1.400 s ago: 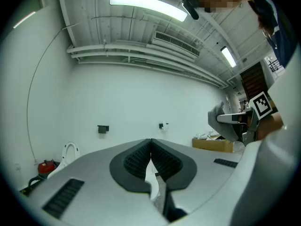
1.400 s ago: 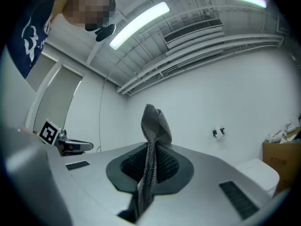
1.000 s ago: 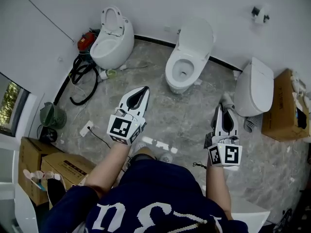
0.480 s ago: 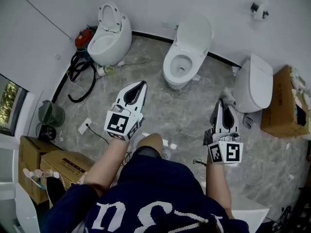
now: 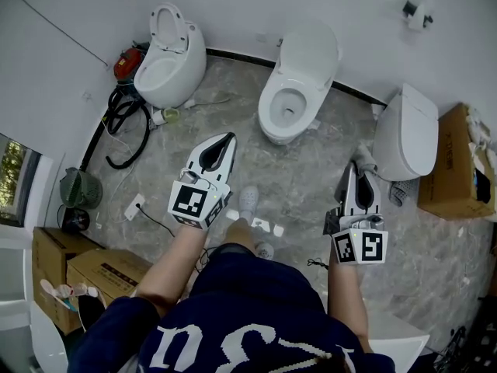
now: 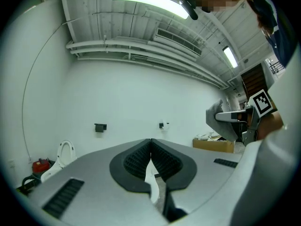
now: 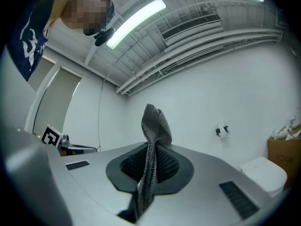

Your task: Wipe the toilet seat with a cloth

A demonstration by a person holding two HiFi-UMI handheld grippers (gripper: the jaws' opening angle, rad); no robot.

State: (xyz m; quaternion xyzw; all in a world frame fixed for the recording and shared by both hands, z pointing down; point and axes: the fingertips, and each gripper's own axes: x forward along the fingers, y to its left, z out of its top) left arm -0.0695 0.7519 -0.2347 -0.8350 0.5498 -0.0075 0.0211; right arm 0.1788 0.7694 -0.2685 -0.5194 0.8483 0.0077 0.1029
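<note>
You stand on the grey stone floor (image 5: 311, 200) facing three toilets: a left toilet (image 5: 167, 57) with its lid up, a middle toilet (image 5: 293, 84) also open, and a right toilet (image 5: 404, 138) with its lid shut. The toilet seat (image 5: 269, 115) of the middle one lies most directly ahead of you (I judge it the target, though the task doesn't say which). This looks like the approach step: no wiping has begun, and both tools hang well apart from any bowl. Your left tool (image 5: 225, 141) has its jaws pressed together on nothing. Your right tool (image 5: 356, 173) pinches the cloth (image 7: 151, 121), which sticks out past the tips. Next, lower the right tool until that loose end lies flat on the seat ring.
</note>
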